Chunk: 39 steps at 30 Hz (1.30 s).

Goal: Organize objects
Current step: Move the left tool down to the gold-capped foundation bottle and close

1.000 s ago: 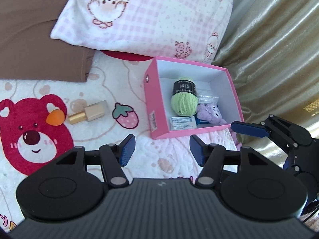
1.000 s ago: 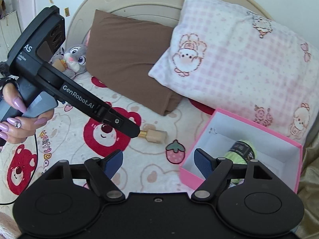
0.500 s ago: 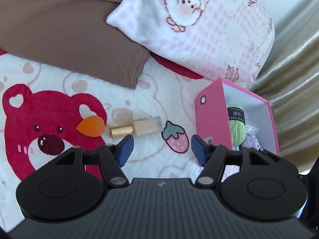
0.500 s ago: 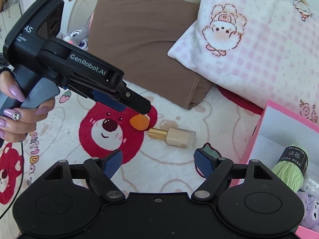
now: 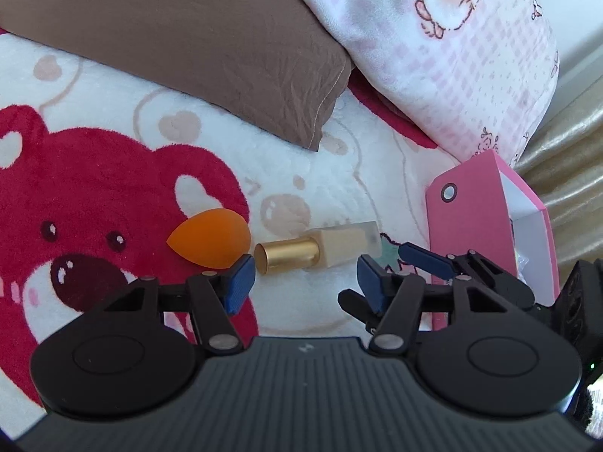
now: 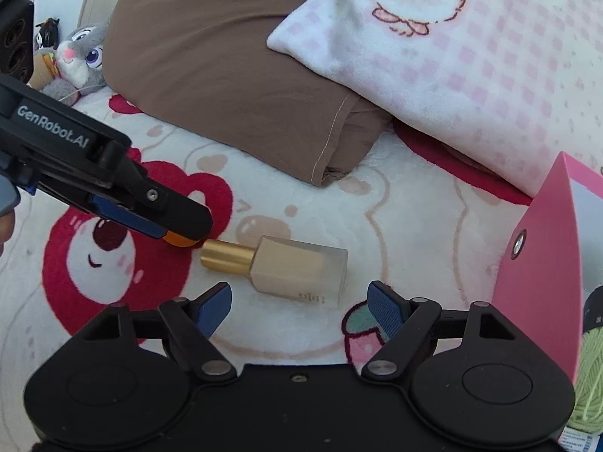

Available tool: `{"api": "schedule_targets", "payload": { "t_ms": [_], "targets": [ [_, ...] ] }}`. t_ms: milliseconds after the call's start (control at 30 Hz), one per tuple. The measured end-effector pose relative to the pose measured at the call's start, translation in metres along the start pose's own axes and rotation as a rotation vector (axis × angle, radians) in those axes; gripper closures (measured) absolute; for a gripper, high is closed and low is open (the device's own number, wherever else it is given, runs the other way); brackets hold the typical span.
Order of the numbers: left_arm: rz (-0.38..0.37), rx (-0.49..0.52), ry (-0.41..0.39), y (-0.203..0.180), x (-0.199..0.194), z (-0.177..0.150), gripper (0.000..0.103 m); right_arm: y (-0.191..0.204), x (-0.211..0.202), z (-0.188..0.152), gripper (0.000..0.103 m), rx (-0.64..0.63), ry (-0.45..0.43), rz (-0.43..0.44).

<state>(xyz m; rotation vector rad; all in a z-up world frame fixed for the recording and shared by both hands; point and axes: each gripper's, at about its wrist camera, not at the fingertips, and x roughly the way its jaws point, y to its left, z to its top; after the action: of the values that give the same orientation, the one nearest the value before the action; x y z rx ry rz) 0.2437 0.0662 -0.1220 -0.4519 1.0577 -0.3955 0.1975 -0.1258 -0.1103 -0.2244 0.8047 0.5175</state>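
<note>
An orange teardrop sponge (image 5: 209,237) lies on the bear blanket, tip to the left. Beside it lies a cream bottle (image 5: 348,243) with a gold cap (image 6: 226,258) pointing at the sponge. My left gripper (image 5: 305,284) hangs low over them, its jaws closing with nothing pressed between them. The gold cap lies just ahead of the gap. From the right wrist view, the left gripper (image 6: 188,228) has its tip right above the sponge (image 6: 179,240). My right gripper (image 6: 299,303) is open, with the bottle (image 6: 297,269) just ahead of its fingers. One of its fingers (image 5: 427,260) shows beside the left gripper.
A pink box (image 6: 539,282) stands at the right with green yarn (image 6: 591,376) inside. Behind the objects lie a brown pillow (image 6: 233,60) and a pink checked pillow (image 6: 471,56). A plush rabbit (image 6: 81,52) sits at the far left, and a gold curtain (image 5: 565,173) hangs at the right.
Both grippers have come down towards the blanket and away from the pink box. The sponge and bottle now lie close in front of them, and the box has slid to the right edge.
</note>
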Motion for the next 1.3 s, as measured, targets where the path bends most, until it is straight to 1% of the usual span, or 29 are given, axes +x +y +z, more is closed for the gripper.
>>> {"api": "schedule_targets", "payload": {
  "t_ms": [67, 100, 167, 267, 333, 433, 533, 567, 600, 633, 700, 733, 800, 900, 933, 967, 1067, 1133, 1233, 1300],
  "targets": [
    [0.003, 0.013, 0.02, 0.002, 0.008, -0.002, 0.048, 0.0, 0.009, 0.001, 0.02, -0.028, 0.011, 0.004],
    [-0.003, 0.011, 0.022, 0.003, 0.011, -0.003, 0.051, 0.0, 0.012, 0.002, 0.02, -0.046, 0.012, 0.013],
    [-0.009, 0.004, 0.021, 0.007, 0.017, -0.004, 0.053, 0.0, 0.016, 0.0, 0.02, -0.071, 0.0, 0.023],
    [-0.031, 0.062, 0.007, 0.004, 0.028, -0.005, 0.053, -0.001, 0.026, -0.003, 0.02, -0.073, 0.008, 0.031],
    [0.014, 0.108, -0.026, -0.003, 0.033, -0.009, 0.053, 0.0, 0.032, -0.005, 0.02, -0.084, 0.023, 0.046],
    [0.042, 0.192, -0.079, -0.014, 0.032, -0.016, 0.052, -0.002, 0.035, -0.009, 0.02, -0.073, -0.022, 0.042],
    [0.058, 0.228, -0.109, -0.016, 0.035, -0.02, 0.051, -0.004, 0.036, -0.013, 0.024, -0.054, -0.071, 0.028],
    [0.062, 0.238, -0.116, -0.017, 0.036, -0.02, 0.05, -0.005, 0.036, -0.014, 0.025, -0.045, -0.079, 0.028],
    [0.066, 0.245, -0.124, -0.018, 0.036, -0.02, 0.05, -0.007, 0.036, -0.014, 0.028, -0.032, -0.087, 0.027],
    [0.069, 0.252, -0.13, -0.019, 0.036, -0.02, 0.048, -0.01, 0.036, -0.015, 0.028, -0.013, -0.095, 0.033],
    [0.061, 0.255, -0.143, -0.02, 0.037, -0.02, 0.041, -0.013, 0.035, -0.016, 0.03, 0.011, -0.102, 0.044],
    [0.061, 0.256, -0.153, -0.021, 0.038, -0.02, 0.04, -0.014, 0.034, -0.016, 0.032, 0.009, -0.104, 0.041],
    [0.067, 0.262, -0.171, -0.023, 0.04, -0.02, 0.037, -0.014, 0.032, -0.018, 0.039, 0.004, -0.106, 0.033],
    [0.07, 0.277, -0.179, -0.027, 0.042, -0.021, 0.034, -0.016, 0.028, -0.019, 0.047, 0.014, -0.101, 0.037],
    [0.075, 0.283, -0.18, -0.029, 0.042, -0.022, 0.033, -0.015, 0.028, -0.019, 0.048, 0.004, -0.099, 0.034],
    [0.07, 0.284, -0.178, -0.029, 0.041, -0.023, 0.031, -0.013, 0.027, -0.019, 0.049, -0.003, -0.098, 0.029],
    [0.042, 0.244, -0.178, -0.027, 0.036, -0.025, 0.031, -0.012, 0.024, -0.02, 0.048, -0.001, -0.091, 0.026],
    [-0.004, 0.189, -0.164, -0.022, 0.029, -0.026, 0.031, -0.01, 0.02, -0.023, 0.048, -0.009, -0.086, 0.024],
    [-0.081, 0.095, -0.141, -0.013, 0.019, -0.03, 0.031, -0.003, 0.011, -0.03, 0.048, -0.053, -0.069, 0.012],
    [-0.098, 0.06, -0.118, -0.01, 0.015, -0.035, 0.031, -0.001, 0.006, -0.034, 0.048, -0.072, -0.061, 0.019]
  ]
}}
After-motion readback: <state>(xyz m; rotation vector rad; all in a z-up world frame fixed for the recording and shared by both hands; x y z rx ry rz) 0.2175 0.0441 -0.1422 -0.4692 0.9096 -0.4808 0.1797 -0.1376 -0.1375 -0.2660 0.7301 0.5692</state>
